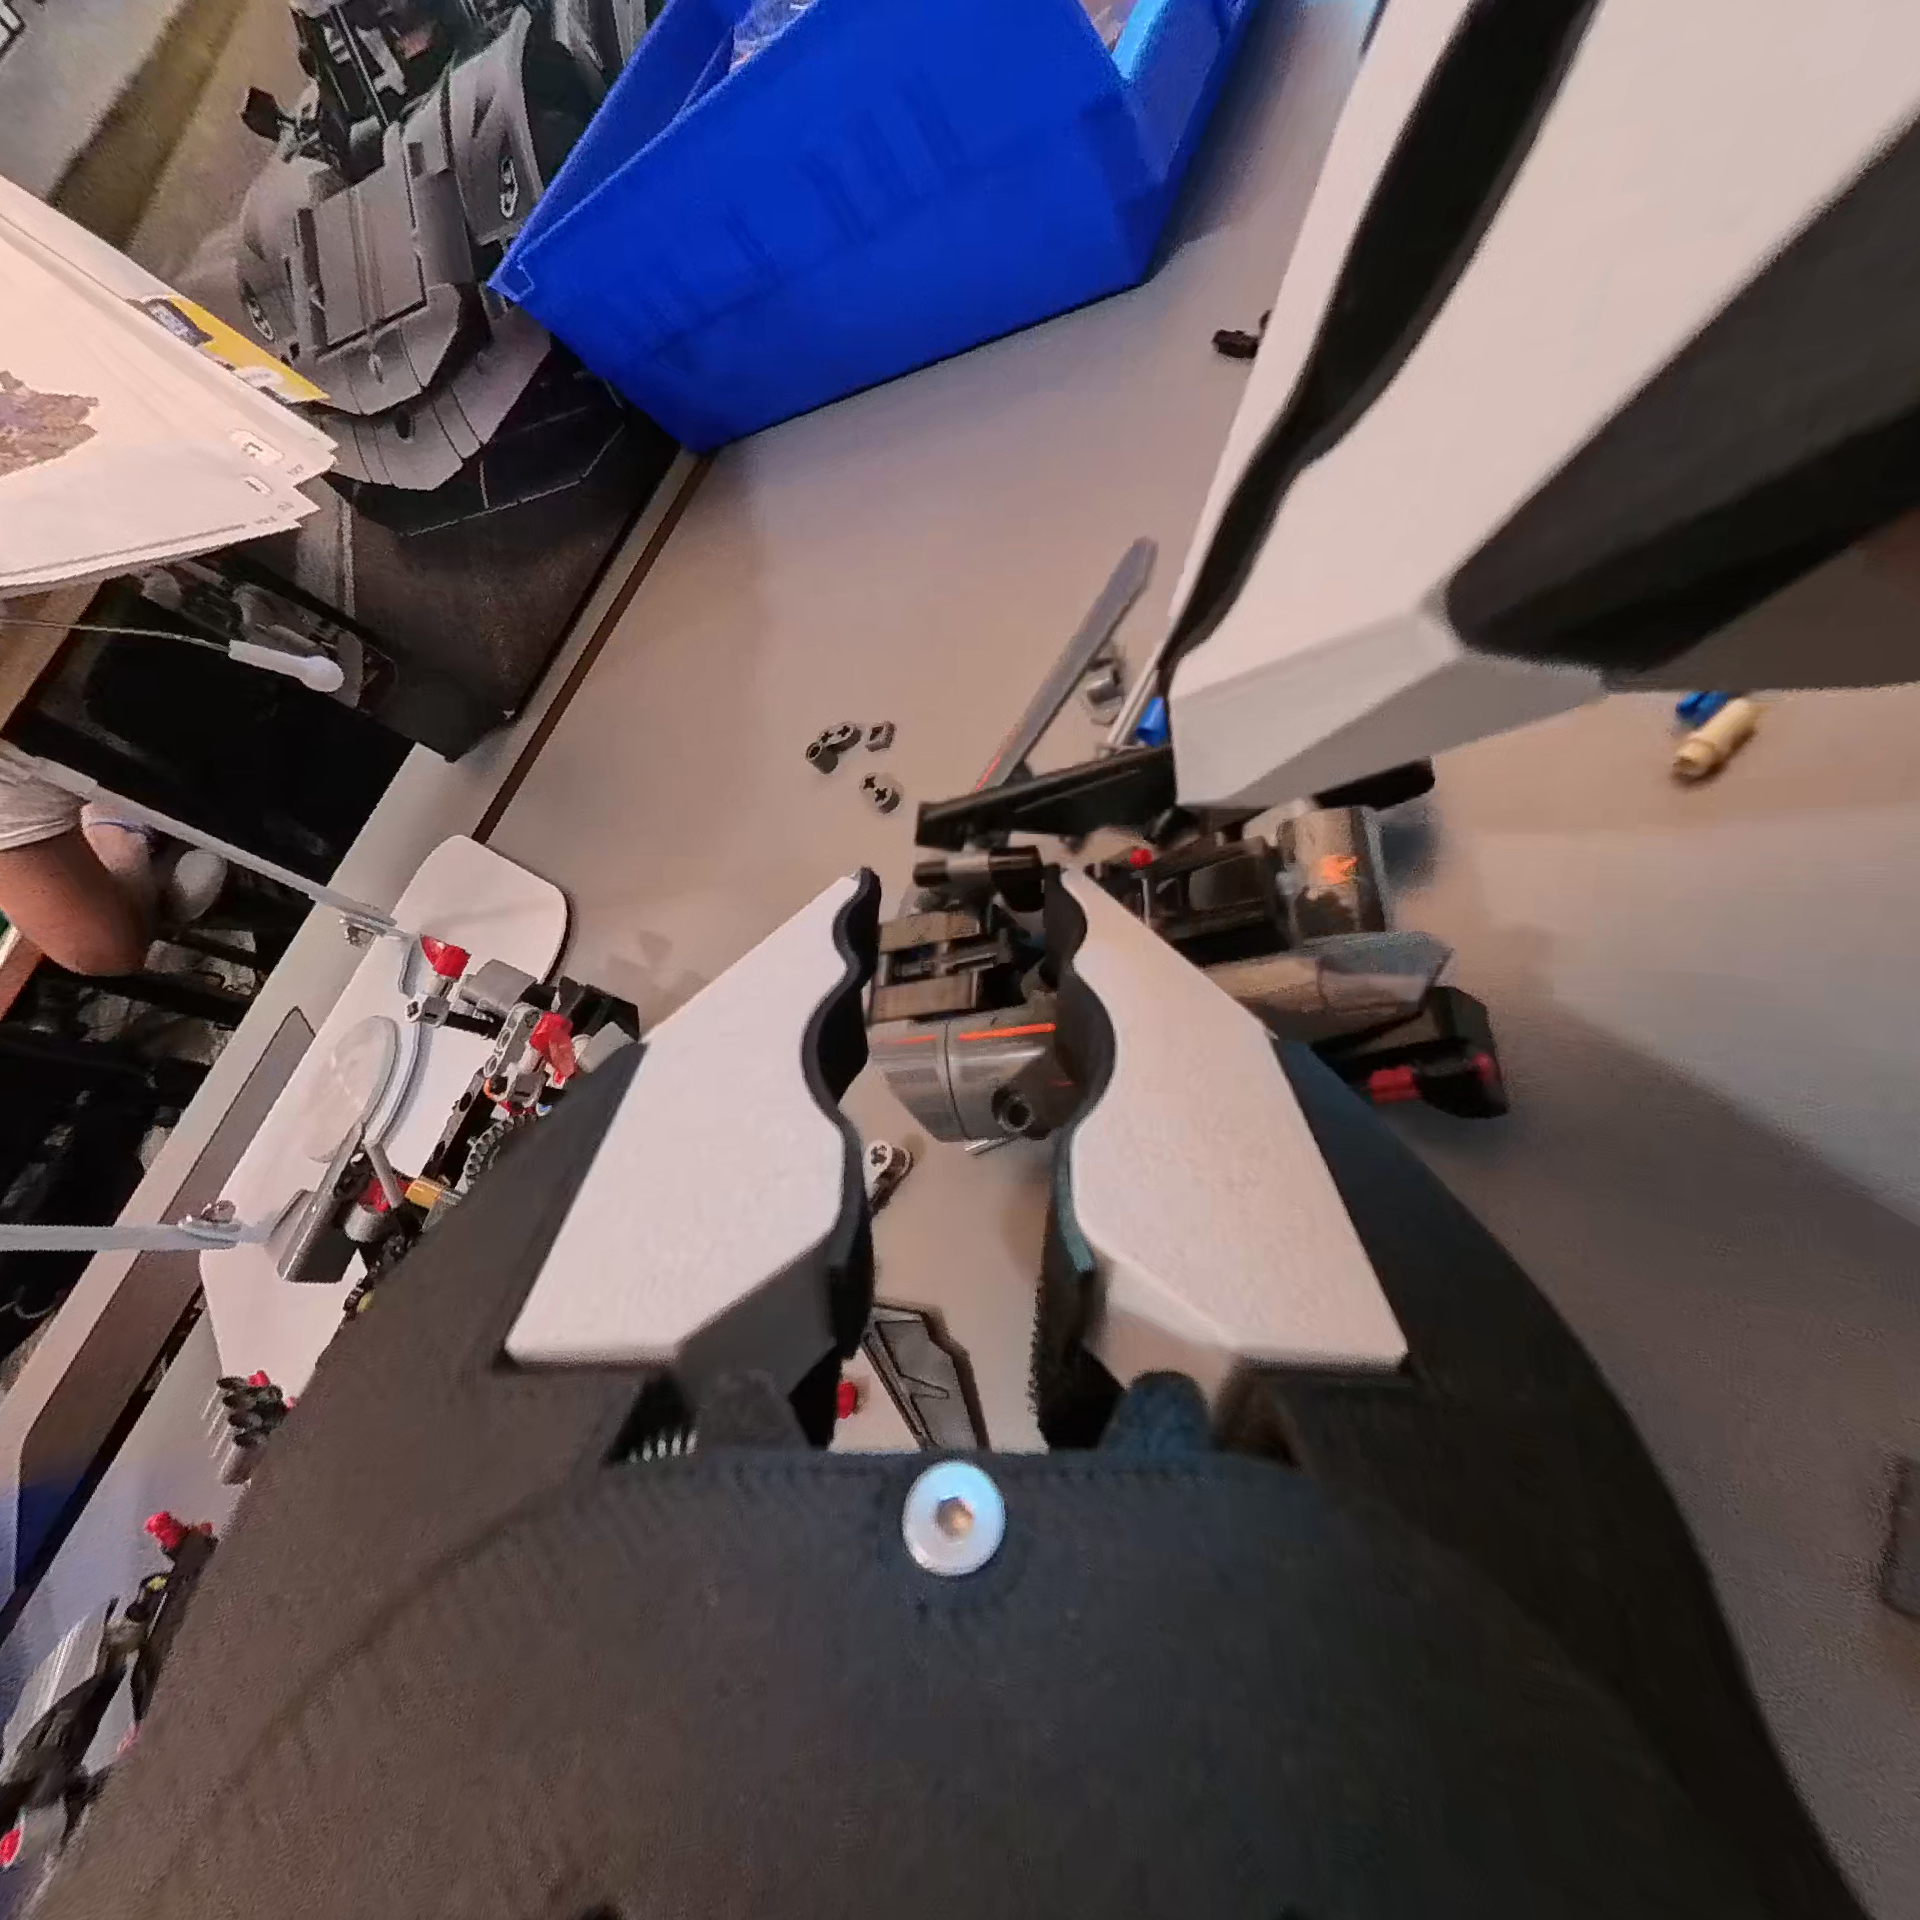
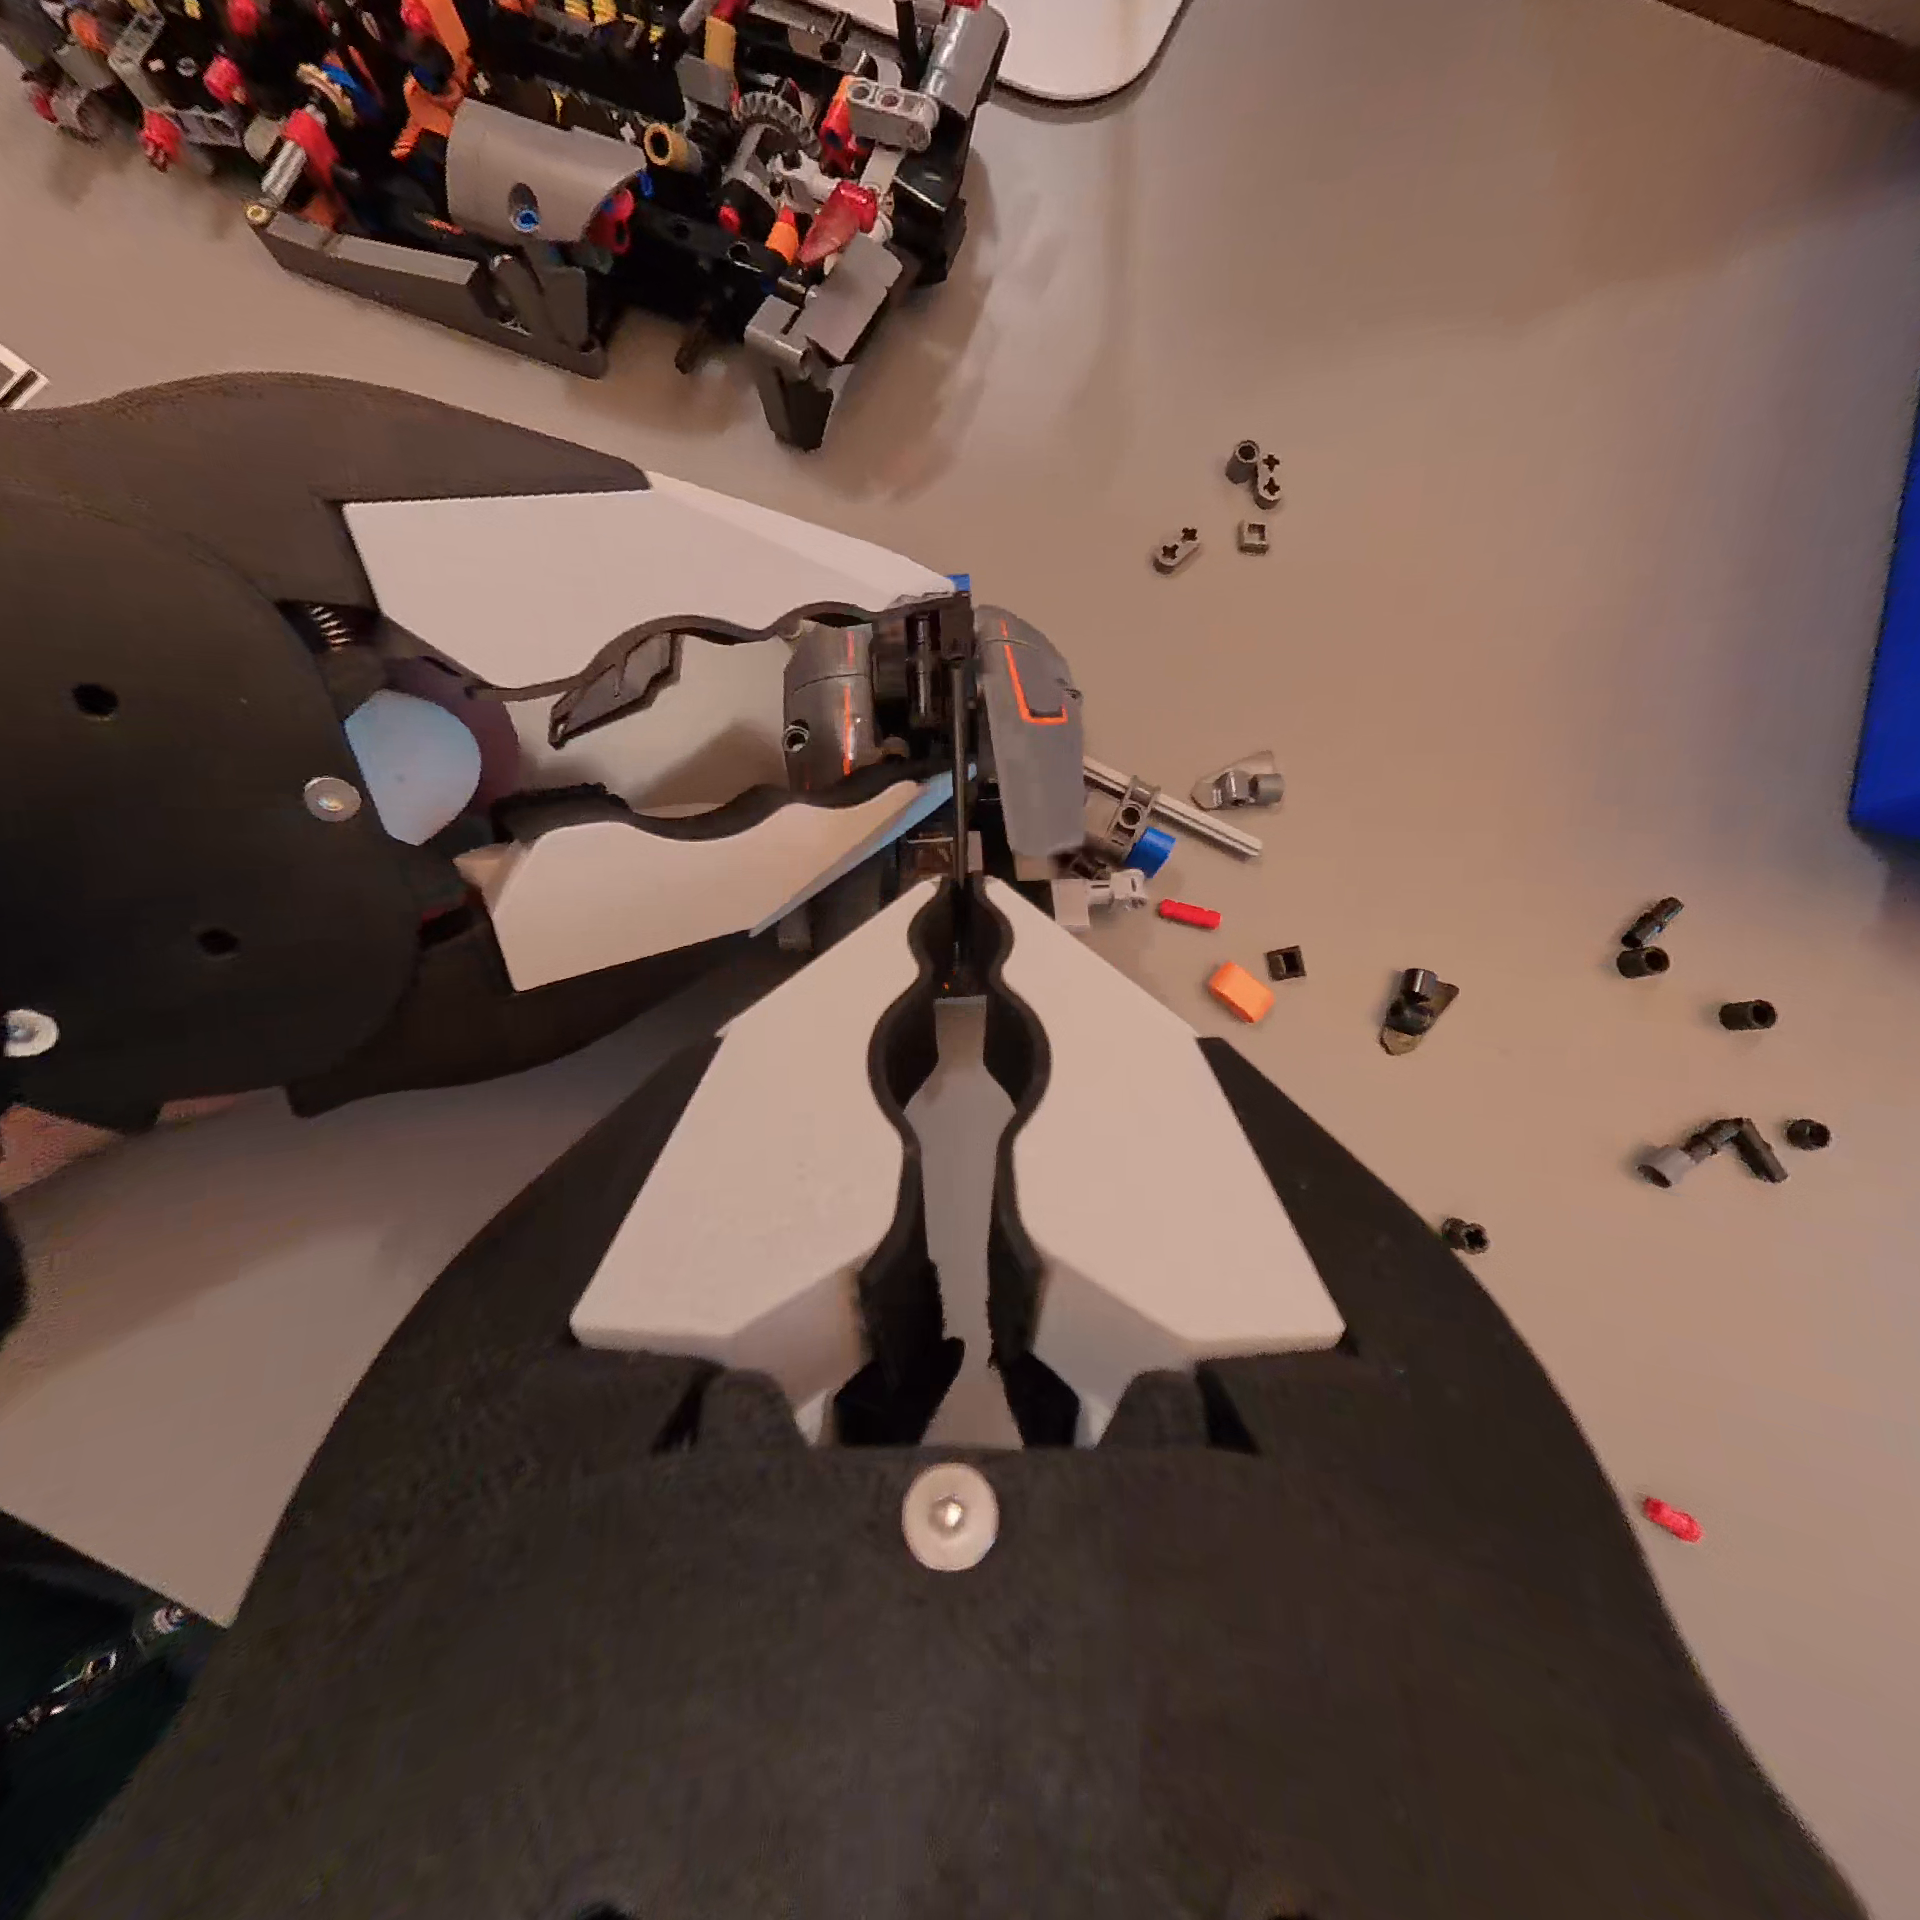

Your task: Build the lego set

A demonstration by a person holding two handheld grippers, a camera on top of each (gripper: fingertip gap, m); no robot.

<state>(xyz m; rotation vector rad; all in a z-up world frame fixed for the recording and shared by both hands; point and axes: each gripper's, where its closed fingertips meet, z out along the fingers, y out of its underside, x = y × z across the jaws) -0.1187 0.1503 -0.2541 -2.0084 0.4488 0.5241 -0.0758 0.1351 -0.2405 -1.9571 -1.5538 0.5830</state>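
The right gripper [image 1: 1174, 727] fills the left wrist view's upper right, blurred and cut by the frame, and it hides the far side of the grey and black sub-assembly [image 1: 966, 997]. What the thin black piece [image 2: 958, 790] joins onto is too dark to tell. The big chassis model [image 2: 582, 177] runs off the top edge. The blue bin [image 1: 852, 208] is cropped above, its contents a smear.
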